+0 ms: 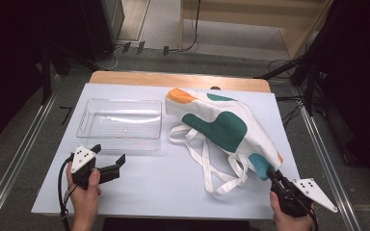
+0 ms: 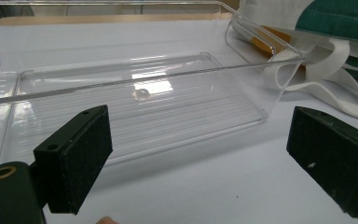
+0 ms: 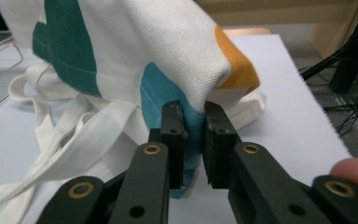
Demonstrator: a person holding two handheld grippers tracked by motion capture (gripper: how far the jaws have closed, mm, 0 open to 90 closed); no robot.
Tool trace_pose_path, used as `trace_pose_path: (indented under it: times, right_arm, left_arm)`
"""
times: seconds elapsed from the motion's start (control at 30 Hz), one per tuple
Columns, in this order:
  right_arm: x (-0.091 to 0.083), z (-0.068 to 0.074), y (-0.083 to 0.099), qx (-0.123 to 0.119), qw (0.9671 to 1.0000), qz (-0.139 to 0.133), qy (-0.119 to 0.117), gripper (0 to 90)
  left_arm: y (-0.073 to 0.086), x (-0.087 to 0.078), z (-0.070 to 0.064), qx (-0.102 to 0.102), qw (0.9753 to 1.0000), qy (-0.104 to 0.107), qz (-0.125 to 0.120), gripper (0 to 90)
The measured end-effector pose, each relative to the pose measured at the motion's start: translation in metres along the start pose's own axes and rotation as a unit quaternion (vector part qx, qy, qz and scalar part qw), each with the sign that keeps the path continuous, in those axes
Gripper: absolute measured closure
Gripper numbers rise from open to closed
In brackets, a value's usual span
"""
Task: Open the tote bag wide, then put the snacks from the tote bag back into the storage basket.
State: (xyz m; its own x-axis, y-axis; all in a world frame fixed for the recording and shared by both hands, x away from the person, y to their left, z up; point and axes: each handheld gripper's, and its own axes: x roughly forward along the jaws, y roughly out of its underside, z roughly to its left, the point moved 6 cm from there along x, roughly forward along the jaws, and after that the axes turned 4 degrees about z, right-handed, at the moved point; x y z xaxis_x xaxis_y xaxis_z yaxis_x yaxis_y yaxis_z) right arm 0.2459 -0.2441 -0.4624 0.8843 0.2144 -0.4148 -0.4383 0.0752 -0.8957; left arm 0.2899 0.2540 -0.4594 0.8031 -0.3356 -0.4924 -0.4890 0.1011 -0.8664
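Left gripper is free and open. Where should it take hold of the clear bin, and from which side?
Grip the clear bin's near long wall, coming from the person's side, where the left gripper already faces it with jaws open. That wall is thin, upright and unobstructed, so one jaw probably fits inside and one outside. The tote bag crowds its right end.

clear plastic bin (image 1: 120, 118), white table (image 1: 164, 178)
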Motion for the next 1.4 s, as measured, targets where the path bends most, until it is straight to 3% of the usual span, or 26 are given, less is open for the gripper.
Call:
trace_pose_path:
  times: [0.27, 0.47, 0.6, 0.77, 0.9, 0.97, 1.07, 1.13, 1.17, 1.27, 1.4]
  right_arm:
    - [-0.004, -0.024, -0.006, -0.017, 0.9984, -0.021, 0.05, 82.9]
    - [0.001, -0.05, -0.011, -0.006, 0.9957, -0.029, 0.088, 82.4]
    - [0.006, -0.058, -0.01, -0.005, 0.9954, -0.027, 0.092, 81.8]
    - [0.01, -0.063, -0.011, 0.001, 0.995, -0.028, 0.095, 81.4]
    - [0.015, -0.069, -0.01, 0.009, 0.9947, -0.025, 0.099, 81.0]
    - [0.016, -0.073, -0.01, 0.012, 0.9946, -0.025, 0.1, 80.8]
    - [0.018, -0.077, -0.011, 0.005, 0.9943, -0.026, 0.103, 80.4]
    - [0.019, -0.079, -0.012, 0.001, 0.9943, -0.025, 0.104, 80.3]
    - [0.02, -0.08, -0.012, -0.002, 0.9942, -0.025, 0.105, 80.4]
    - [0.02, -0.083, -0.014, 0.006, 0.9942, -0.029, 0.104, 80.4]
    - [0.021, -0.082, -0.014, 0.01, 0.9954, -0.03, 0.091, 80.7]
  left_arm:
    - [-0.005, -0.002, -0.009, 0.004, 0.9998, 0.016, -0.008, 6.9]
    - [-0.016, 0.003, -0.031, 0.024, 0.9988, 0.04, -0.015, 6.9]
    - [-0.024, 0.011, -0.052, 0.045, 0.9972, 0.058, -0.014, 6.9]
    - [-0.034, 0.025, -0.075, 0.056, 0.9948, 0.085, -0.009, 6.9]
    - [-0.044, 0.037, -0.09, 0.075, 0.9941, 0.078, -0.004, 6.9]
    - [-0.05, 0.045, -0.1, 0.088, 0.992, 0.09, -0.007, 6.9]
    - [-0.056, 0.056, -0.112, 0.088, 0.9889, 0.118, -0.015, 7.0]
    - [-0.06, 0.063, -0.118, 0.088, 0.9879, 0.126, -0.02, 9.8]
    - [-0.061, 0.067, -0.121, 0.088, 0.9877, 0.128, -0.017, 14.4]
    - [-0.065, 0.082, -0.132, 0.089, 0.9857, 0.143, 0.003, 14.9]
    - [-0.068, 0.1, -0.14, 0.086, 0.9851, 0.148, 0.019, 22.5]
